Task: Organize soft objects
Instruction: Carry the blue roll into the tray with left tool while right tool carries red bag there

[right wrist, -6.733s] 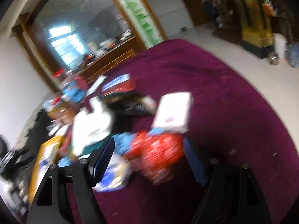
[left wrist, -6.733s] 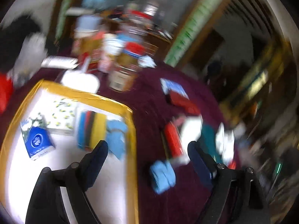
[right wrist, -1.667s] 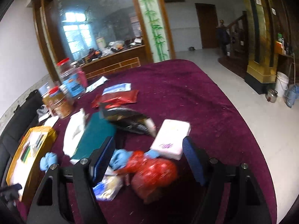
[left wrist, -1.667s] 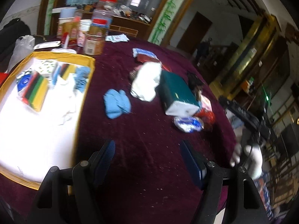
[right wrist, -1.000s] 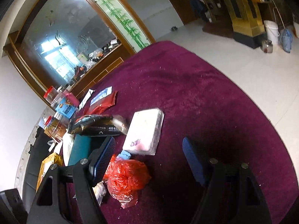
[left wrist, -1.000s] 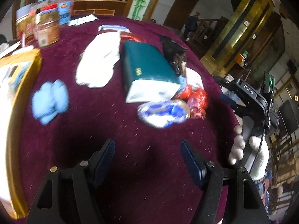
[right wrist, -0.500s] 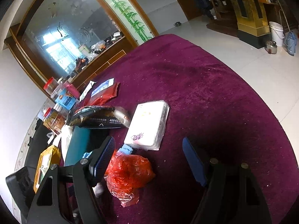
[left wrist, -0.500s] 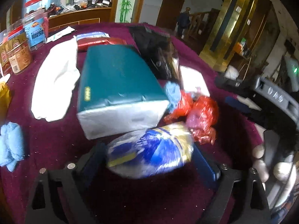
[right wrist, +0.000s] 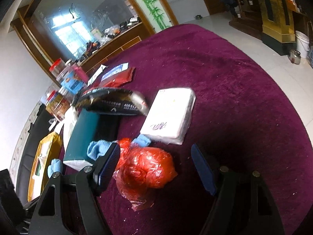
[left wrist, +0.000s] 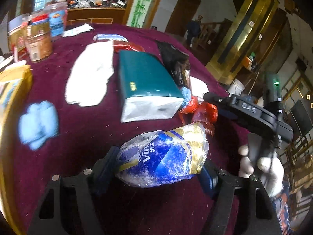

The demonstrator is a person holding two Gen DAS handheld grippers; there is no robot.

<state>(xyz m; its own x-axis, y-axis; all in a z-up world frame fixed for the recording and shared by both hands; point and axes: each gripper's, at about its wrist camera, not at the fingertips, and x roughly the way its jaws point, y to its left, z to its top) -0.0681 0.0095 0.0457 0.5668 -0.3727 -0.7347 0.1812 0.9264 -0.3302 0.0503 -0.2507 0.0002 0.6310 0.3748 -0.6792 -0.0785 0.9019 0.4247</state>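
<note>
My left gripper (left wrist: 158, 171) has its fingers on both sides of a blue-and-gold tissue pack (left wrist: 164, 156) lying on the purple cloth and is shut on it. My right gripper (right wrist: 156, 164) is open, with a red plastic bag (right wrist: 144, 168) between its fingers and apart from the pads; it shows in the left wrist view (left wrist: 244, 111) too. A teal tissue pack (left wrist: 148, 84), a white towel (left wrist: 92, 76), a light blue cloth (left wrist: 38, 123) and a white napkin pack (right wrist: 170, 113) lie nearby.
A yellow-rimmed tray (left wrist: 17, 78) lies at the left; it also shows in the right wrist view (right wrist: 47, 146). Jars (left wrist: 38, 41) stand at the back left. A black bag (right wrist: 111, 101), a red packet (right wrist: 117, 78) and a blue sock (right wrist: 97, 148) lie beyond.
My left gripper swung from the tray to the right, went down over the blue-and-gold pack and closed on it. My right gripper moved down around the red bag.
</note>
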